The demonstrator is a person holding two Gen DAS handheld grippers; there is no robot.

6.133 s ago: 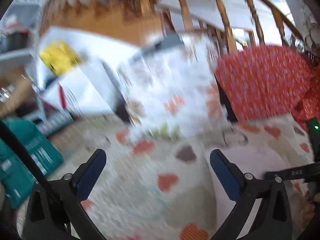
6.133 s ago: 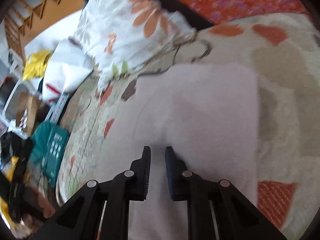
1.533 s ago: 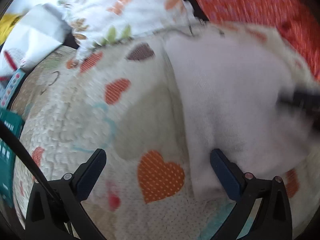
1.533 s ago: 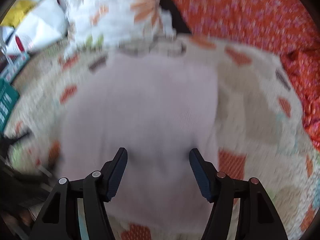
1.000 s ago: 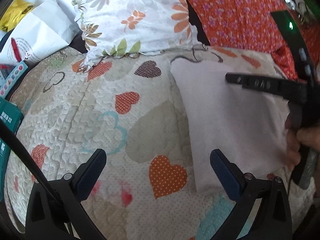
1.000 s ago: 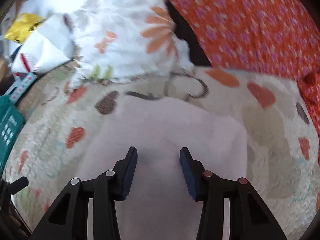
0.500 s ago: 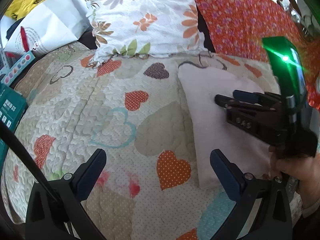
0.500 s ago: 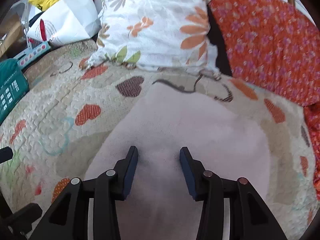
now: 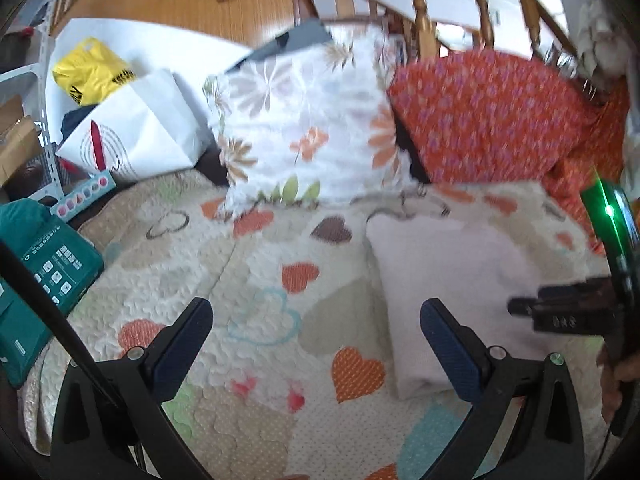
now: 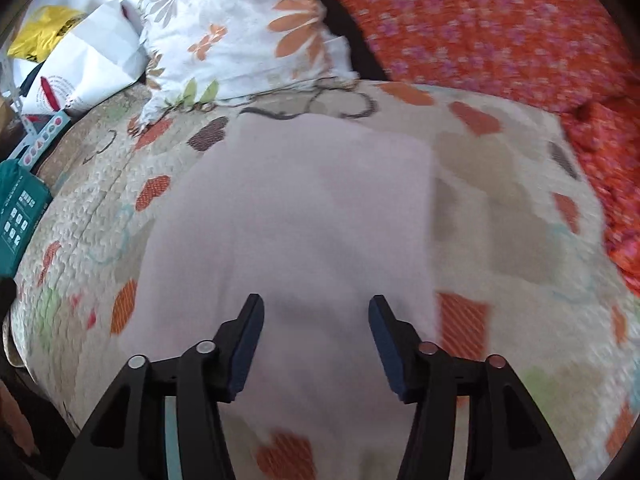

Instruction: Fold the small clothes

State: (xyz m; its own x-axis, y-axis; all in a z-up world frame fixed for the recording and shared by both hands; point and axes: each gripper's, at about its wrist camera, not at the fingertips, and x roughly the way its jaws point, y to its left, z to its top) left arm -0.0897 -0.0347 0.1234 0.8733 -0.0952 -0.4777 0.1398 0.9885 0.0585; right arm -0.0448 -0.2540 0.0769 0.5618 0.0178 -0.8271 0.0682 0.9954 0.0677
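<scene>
A pale pink folded garment [image 9: 452, 280] lies flat on the heart-patterned quilt [image 9: 256, 292]; in the right wrist view the garment [image 10: 304, 216] fills the middle. My left gripper [image 9: 316, 336] is open and empty, above the quilt just left of the garment's near left corner. My right gripper [image 10: 316, 332] is open and empty, held over the garment's near edge; its body also shows in the left wrist view [image 9: 568, 312] at the right.
A white floral pillow [image 9: 312, 136] and an orange patterned cushion [image 9: 488, 116] lean at the back of the quilt. A white paper bag [image 9: 132, 136], a yellow bag [image 9: 92, 72] and a teal box [image 9: 36, 276] sit at the left. A wooden railing [image 9: 420, 8] stands behind.
My right gripper has opened wider and drawn back toward the garment's near edge. My left gripper has tilted up, bringing the railing and bags into view. The garment has stayed in place.
</scene>
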